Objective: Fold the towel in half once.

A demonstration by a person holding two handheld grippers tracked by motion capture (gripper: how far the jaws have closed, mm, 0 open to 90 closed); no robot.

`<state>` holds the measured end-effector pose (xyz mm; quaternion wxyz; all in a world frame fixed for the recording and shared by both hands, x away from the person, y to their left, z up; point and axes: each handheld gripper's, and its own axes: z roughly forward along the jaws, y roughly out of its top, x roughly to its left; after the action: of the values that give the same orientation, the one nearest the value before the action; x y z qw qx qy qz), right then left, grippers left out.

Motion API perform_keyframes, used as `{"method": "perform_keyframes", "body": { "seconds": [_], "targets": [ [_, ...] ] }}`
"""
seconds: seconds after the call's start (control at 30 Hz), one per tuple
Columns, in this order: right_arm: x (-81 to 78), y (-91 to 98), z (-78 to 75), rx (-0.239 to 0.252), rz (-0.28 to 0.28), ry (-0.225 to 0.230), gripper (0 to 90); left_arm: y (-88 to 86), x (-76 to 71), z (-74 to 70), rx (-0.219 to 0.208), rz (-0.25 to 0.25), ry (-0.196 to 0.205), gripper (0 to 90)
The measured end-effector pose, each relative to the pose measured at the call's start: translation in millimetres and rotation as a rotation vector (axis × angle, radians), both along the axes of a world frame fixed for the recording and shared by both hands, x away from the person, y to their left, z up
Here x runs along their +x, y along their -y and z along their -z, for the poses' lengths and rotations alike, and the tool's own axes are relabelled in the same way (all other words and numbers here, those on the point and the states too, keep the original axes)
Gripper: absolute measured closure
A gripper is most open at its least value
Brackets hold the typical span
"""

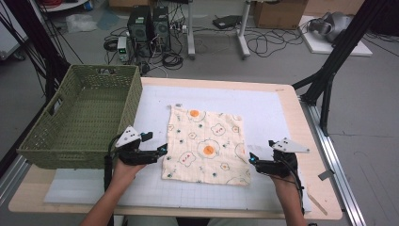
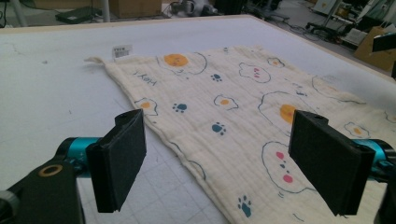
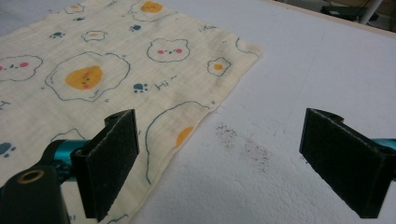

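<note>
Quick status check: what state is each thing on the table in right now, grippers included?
Cloth: spread flat, unfolded, not held.
Basket: upright, looks empty.
Left gripper: open, at the cloth's left edge.
Right gripper: open, at the cloth's right edge.

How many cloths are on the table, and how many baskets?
1 cloth, spread flat mid-table between the two grippers. 1 green woven basket, at the table's left edge beside the left gripper. None looks hidden.
</note>
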<state>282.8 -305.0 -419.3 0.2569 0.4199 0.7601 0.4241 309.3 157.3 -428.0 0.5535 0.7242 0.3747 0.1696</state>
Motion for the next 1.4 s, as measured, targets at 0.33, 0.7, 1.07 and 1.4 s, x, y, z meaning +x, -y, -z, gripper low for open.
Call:
{"method": "perform_keyframes", "body": {
  "seconds": [0.33,0.7,1.07,1.4],
  "targets": [
    [-3.6,8.1,-3.8,0.013,0.001,0.006,11.1,2.1,14.5,-7.9,-0.013,-0.012,-0.018,22.0],
    [-2.7,8.1,-4.8,0.047,-0.018,-0.002,11.1,22.2,47.8,-29.3,-0.01,-0.006,-0.029,23.7],
    [-2.0,12.7,-4.5,0.055,-0.02,-0.006,11.1,33.2,87.1,-21.7,0.037,-0.048,-0.083,25.5],
    [-0.2,10.6,-2.8,0.054,-0.028,-0.018,11.1,45.9,125.1,-14.7,0.157,-0.14,-0.134,28.0]
  ]
}}
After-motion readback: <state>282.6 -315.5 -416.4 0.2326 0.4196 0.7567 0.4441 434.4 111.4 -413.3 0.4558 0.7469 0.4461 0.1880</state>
